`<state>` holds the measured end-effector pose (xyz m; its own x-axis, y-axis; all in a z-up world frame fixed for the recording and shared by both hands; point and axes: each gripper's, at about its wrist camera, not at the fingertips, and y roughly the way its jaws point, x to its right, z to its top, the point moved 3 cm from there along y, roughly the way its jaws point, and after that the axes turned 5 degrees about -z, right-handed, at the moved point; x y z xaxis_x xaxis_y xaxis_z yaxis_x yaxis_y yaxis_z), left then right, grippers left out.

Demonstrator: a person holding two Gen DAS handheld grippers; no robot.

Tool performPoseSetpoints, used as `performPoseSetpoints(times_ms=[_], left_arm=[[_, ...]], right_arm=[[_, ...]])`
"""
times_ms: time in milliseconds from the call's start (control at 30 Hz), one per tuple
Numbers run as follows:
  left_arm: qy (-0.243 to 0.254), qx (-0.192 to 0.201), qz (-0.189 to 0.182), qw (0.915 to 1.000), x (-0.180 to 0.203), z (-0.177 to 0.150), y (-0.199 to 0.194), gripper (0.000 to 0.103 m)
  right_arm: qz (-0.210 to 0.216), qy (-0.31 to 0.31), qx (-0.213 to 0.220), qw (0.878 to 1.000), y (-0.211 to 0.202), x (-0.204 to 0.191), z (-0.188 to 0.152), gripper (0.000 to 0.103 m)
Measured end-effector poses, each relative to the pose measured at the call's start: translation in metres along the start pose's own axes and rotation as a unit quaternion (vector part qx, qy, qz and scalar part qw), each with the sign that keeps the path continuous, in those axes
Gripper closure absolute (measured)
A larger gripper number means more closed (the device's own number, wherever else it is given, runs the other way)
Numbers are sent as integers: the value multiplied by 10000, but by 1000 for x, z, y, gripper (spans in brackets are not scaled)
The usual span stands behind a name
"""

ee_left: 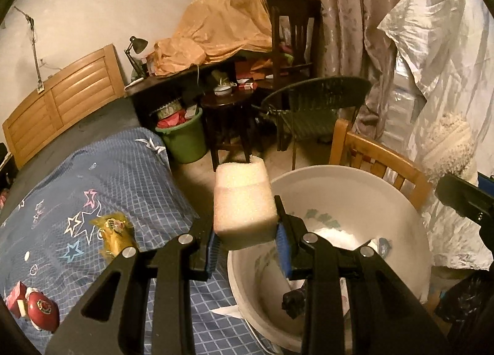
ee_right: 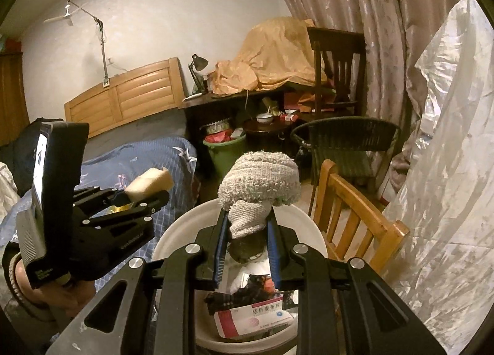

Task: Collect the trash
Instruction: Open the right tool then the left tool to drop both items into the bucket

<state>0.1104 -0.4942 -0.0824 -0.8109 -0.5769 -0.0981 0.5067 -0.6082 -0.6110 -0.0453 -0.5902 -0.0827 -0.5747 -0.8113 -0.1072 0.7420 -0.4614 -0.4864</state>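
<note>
The drop-off step is in hand. The left claw (ee_left: 247,242) is pinching a foam block (ee_left: 242,202) just above the near-left rim of the white basin (ee_left: 398,200), beside the bed (ee_left: 92,176). The right claw (ee_right: 247,240) is pinching a knitted rag (ee_right: 259,188) over the basin's middle. Next, each claw is likely needing to spread so its piece drops inside. The basin's contents are partly hidden; a medicine box (ee_right: 256,321) is showing, the dark scrap unclear.

Cluttered bedroom, warm dim light.
White wall (ee_right: 148,15), patterned curtains (ee_left: 339,15), wooden headboard (ee_left: 61,98), dark chair (ee_right: 338,68), desk lamp (ee_left: 136,46).
</note>
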Motion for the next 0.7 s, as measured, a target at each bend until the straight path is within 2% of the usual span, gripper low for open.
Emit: performPoseSetpoints(times_ms=[233, 367, 433, 467, 500, 700], left_arm=[[22, -113, -158, 9998, 4, -2, 6, 74], [75, -202, -479, 9986, 11, 1, 14, 73], [108, -317, -646, 9974, 12, 1, 21, 65], [59, -332, -557, 9979, 9, 2, 23, 49], [-10, -297, -469, 9985, 7, 2, 23, 44], [-277, -285, -317, 9987, -12, 0, 23, 43]], right_arm=[[-32, 5, -116, 9999, 10, 7, -4, 79], [13, 16, -244, 9997, 23, 11, -5, 78], [-6, -39, -416, 9991, 35, 13, -7, 70], [-73, -31, -424, 9991, 38, 14, -8, 59], [-74, -7, -415, 9991, 40, 15, -10, 55], [-132, 210, -390, 9989, 46, 27, -15, 55]])
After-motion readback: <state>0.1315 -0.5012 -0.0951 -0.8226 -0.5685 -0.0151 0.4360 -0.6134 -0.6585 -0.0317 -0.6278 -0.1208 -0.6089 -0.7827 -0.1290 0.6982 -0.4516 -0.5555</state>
